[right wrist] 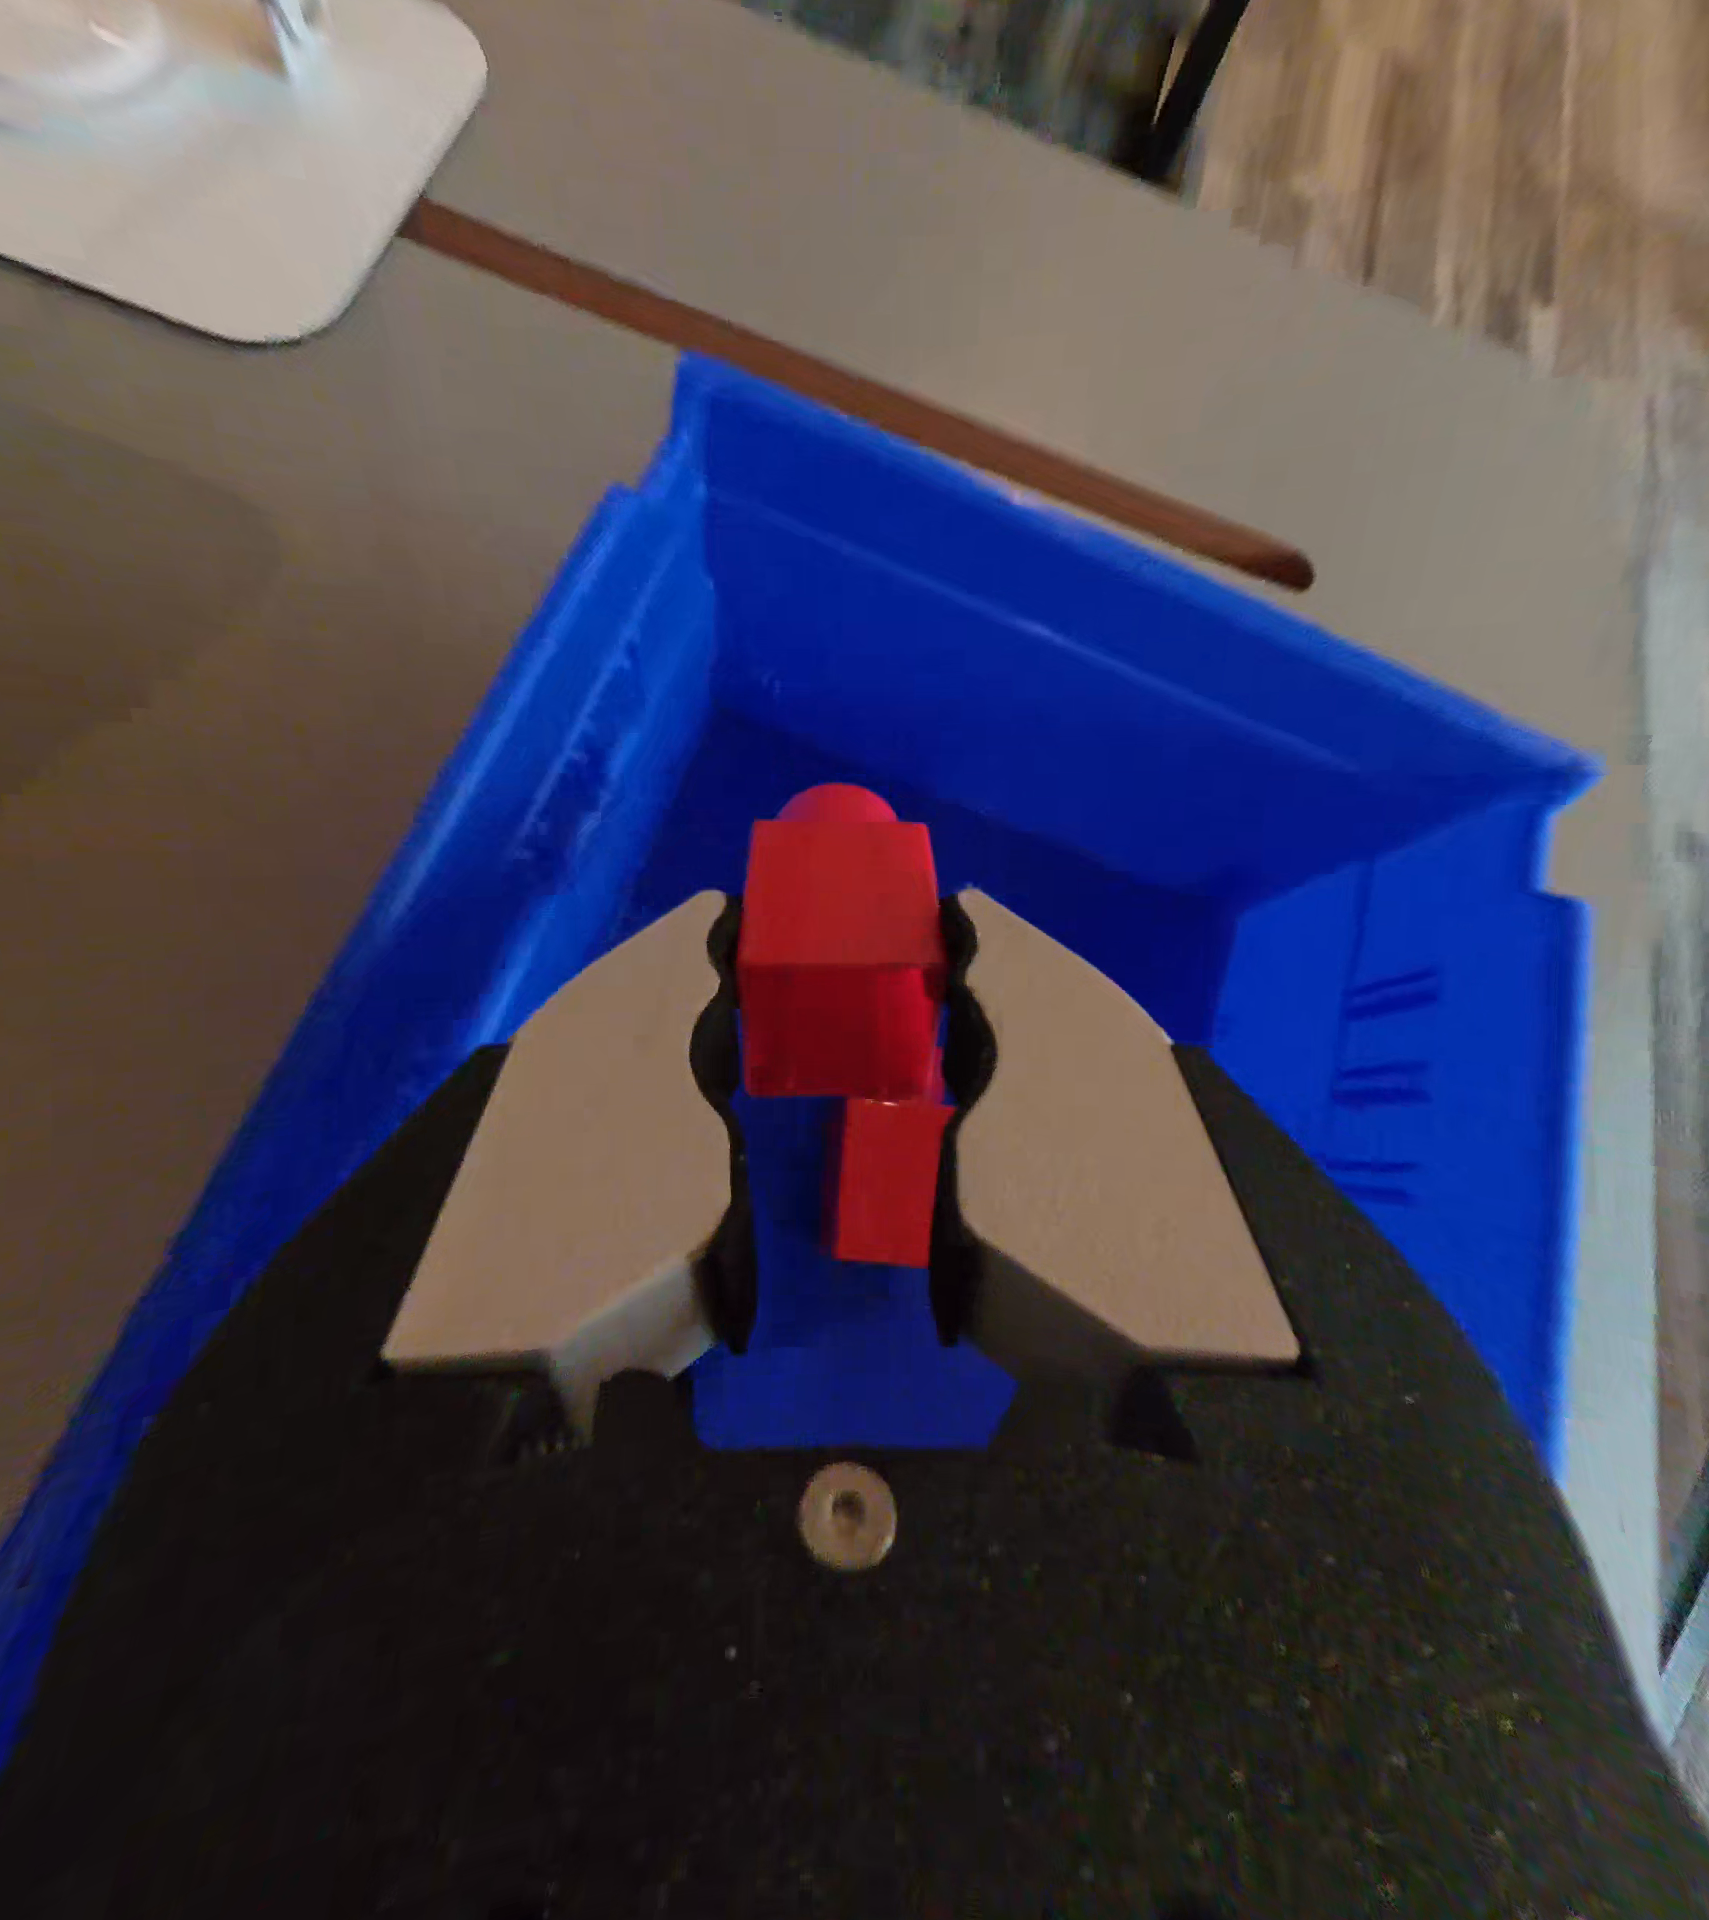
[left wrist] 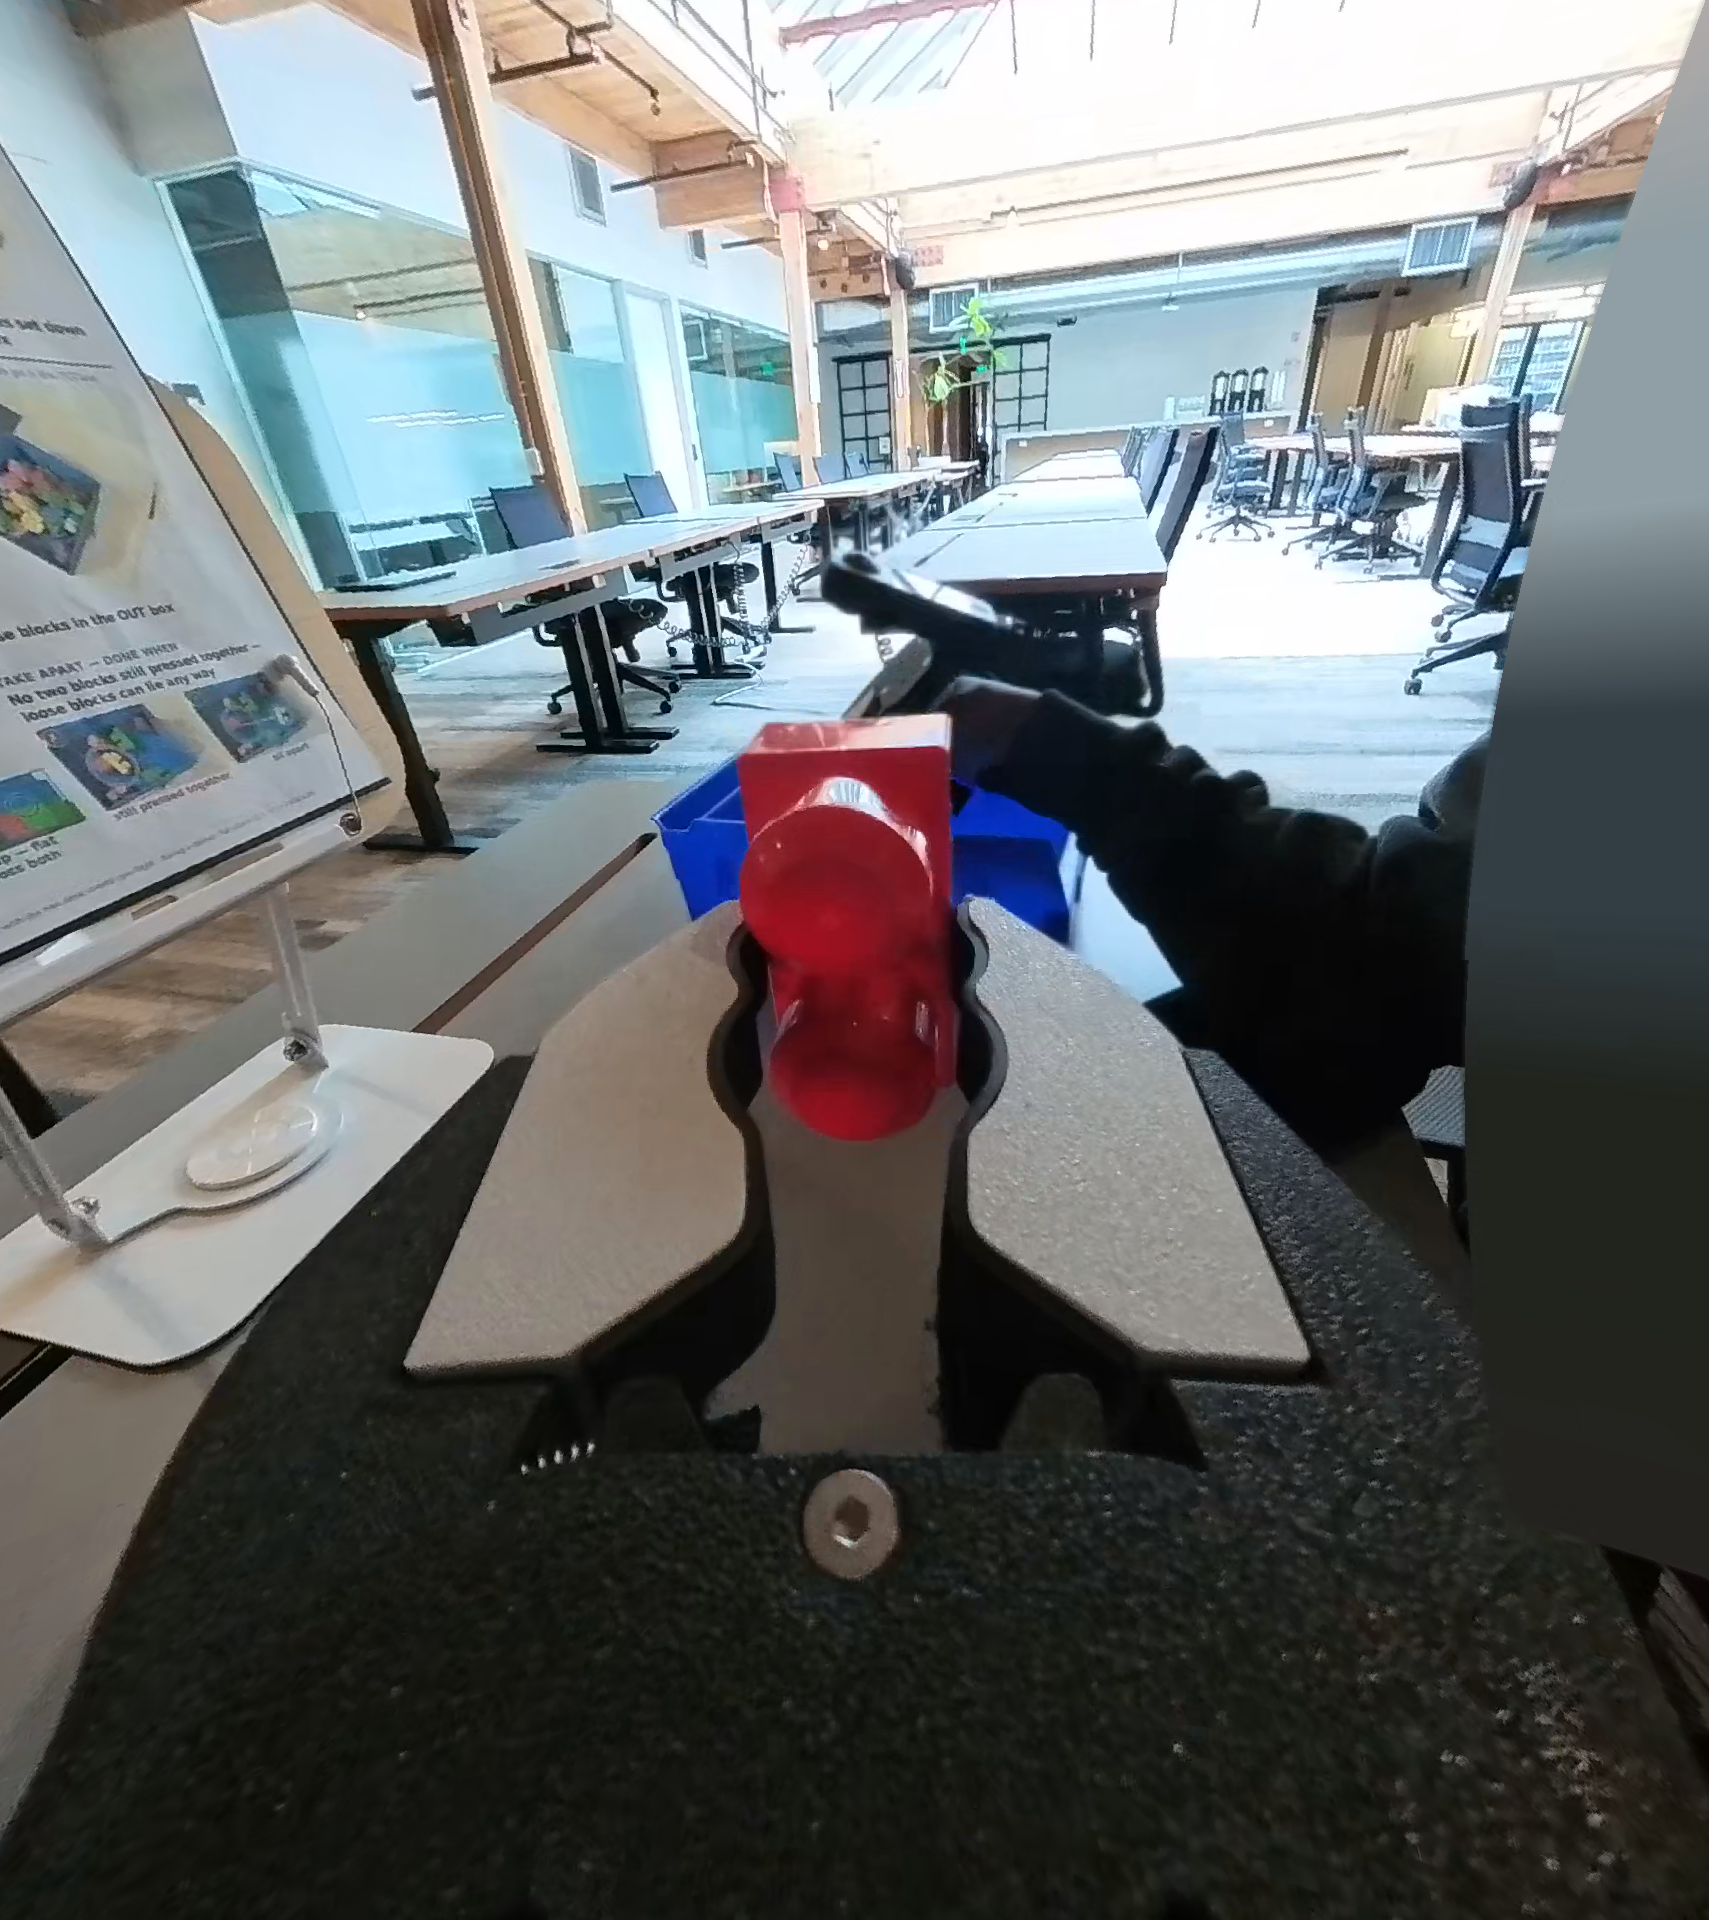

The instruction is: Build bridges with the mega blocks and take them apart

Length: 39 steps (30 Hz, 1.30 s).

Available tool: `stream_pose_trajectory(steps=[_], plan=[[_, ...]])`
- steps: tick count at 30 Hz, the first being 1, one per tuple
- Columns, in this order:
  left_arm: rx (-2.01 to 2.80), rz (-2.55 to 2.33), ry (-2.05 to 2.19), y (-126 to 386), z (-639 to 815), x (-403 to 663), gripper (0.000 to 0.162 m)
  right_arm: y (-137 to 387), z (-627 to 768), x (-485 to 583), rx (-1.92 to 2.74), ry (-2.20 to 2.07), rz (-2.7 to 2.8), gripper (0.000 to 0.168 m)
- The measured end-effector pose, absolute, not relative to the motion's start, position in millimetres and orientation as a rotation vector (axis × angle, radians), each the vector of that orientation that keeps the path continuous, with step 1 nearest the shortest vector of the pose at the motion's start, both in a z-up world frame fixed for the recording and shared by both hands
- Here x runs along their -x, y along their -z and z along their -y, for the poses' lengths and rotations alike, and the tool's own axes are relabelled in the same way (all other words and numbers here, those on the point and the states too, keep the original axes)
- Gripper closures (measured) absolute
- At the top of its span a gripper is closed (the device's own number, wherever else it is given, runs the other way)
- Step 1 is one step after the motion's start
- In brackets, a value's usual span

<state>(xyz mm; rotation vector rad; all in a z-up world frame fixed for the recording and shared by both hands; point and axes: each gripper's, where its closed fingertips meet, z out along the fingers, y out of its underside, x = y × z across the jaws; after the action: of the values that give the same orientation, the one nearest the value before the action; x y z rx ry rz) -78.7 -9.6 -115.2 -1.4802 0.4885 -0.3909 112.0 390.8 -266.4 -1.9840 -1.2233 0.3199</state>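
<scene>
Left tongs [left wrist: 855,997] pinching a red two-stud block [left wrist: 845,914] above the table [left wrist: 102,1455]; right tongs [right wrist: 839,997] pinching a red block assembly [right wrist: 834,987] over the blue bin [right wrist: 1037,675]: lower well inside before releasing, lest pieces bounce out.

Left claw [left wrist: 855,997] held level, jaws clamped; right claw [right wrist: 839,997] tipped downward, jaws likewise clamped.
</scene>
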Motion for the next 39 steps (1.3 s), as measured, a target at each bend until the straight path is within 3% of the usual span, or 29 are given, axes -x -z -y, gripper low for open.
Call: stream_pose_trajectory(steps=[11, 16, 20, 25, 33, 39], plan=[[1.496, -0.488, 0.386, 119.7, 6.9, 79.8, 0.128, 309.2, -399.8, -104.3, 2.068, -0.242, 1.261, 0.132], [1.497, -0.491, 0.383, 120.0, 7.1, 79.9, 0.128, 303.3, -398.8, -105.9, 2.062, -0.250, 1.258, 0.117], [1.510, -0.494, 0.384, 123.4, 4.6, 78.9, 0.128, 276.2, -400.3, -107.2, 2.005, -0.263, 1.184, 0.114], [1.531, -0.513, 0.384, 129.0, 1.4, 74.6, 0.128, 206.5, -374.8, -91.8, 1.804, -0.341, 1.157, 0.116], [1.555, -0.536, 0.394, 136.3, -2.4, 68.9, 0.128, 101.4, -211.8, -12.5, 1.217, -0.894, 1.456, 0.120], [1.587, -0.572, 0.400, 143.7, -5.0, 61.0, 0.128, 96.6, -60.9, 17.7, 0.819, -1.312, 1.842, 0.109]])
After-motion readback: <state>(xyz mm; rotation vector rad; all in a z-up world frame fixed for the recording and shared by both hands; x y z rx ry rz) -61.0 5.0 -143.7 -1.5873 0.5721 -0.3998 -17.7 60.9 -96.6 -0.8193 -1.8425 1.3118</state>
